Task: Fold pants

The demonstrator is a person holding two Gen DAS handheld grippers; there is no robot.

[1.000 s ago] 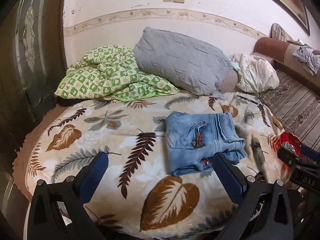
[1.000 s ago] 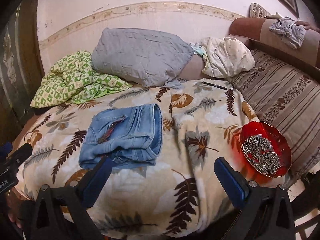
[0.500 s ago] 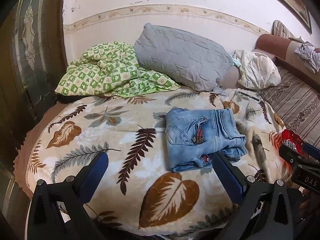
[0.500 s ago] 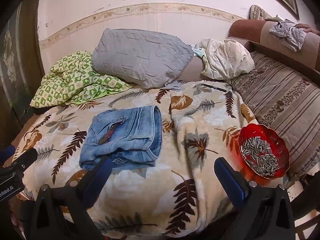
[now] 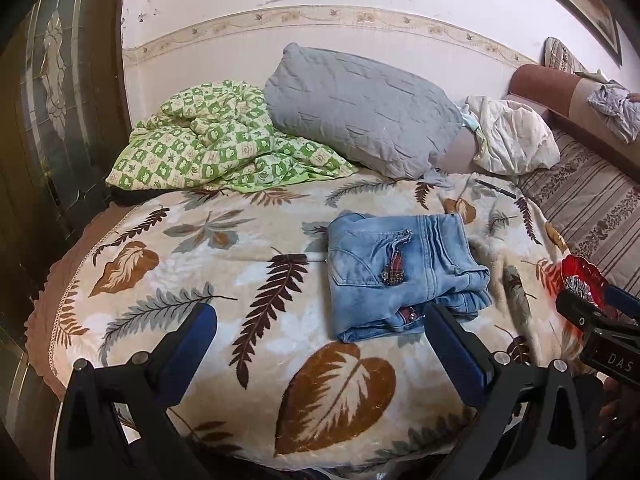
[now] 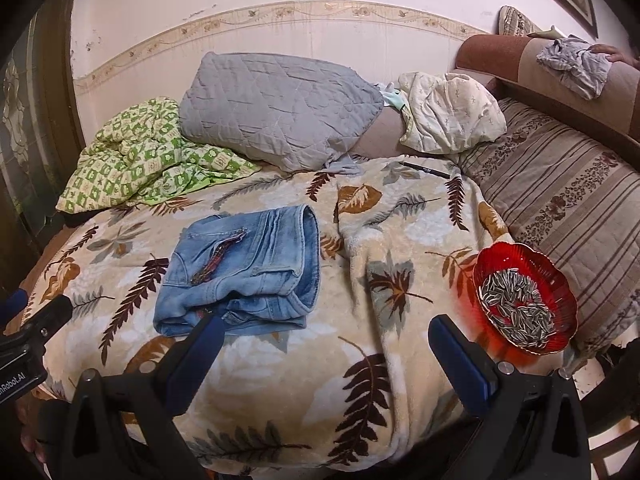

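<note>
Light blue denim pants [image 5: 404,270] [image 6: 244,270] lie folded into a compact bundle on the leaf-patterned blanket [image 5: 224,280] [image 6: 400,240]. My left gripper [image 5: 320,338] is open, held back near the blanket's front edge, with nothing between its blue pads; its right pad overlaps the bundle's near corner in view. My right gripper [image 6: 322,344] is open too, to the right of the pants and short of them, holding nothing. Each gripper's body shows at the edge of the other's view.
A red bowl of sunflower seeds [image 6: 524,300] [image 5: 582,280] sits at the blanket's right edge. Behind the pants are a grey pillow [image 5: 360,112], a green checked quilt [image 5: 216,144], a cream bundle [image 6: 448,114] and a black pen [image 6: 426,170]. A striped sofa [image 6: 560,192] runs along the right.
Both grippers have drawn back and risen slightly from the bed, so the pants look a little farther away. The folded pants have not moved.
</note>
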